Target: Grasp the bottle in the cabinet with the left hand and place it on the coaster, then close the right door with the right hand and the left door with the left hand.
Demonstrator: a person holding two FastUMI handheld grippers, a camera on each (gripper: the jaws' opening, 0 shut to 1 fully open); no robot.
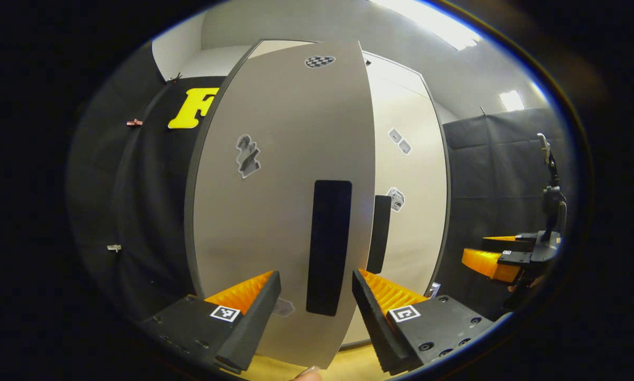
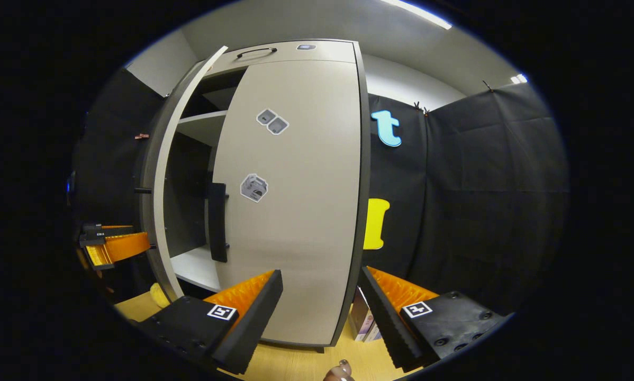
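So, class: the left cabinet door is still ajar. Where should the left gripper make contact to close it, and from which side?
Probably not a pinch. The left door hangs partly open, its flat front facing the left gripper. Push from the front, near the tall dark handle at its free edge, farthest from the hinges. The jaws stand open either side of that handle, so one finger could press there.

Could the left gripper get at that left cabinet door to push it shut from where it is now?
Probably yes. The left gripper is open and faces the left door directly, with its dark handle between the fingers. Nothing stands between them, and the door is ajar.
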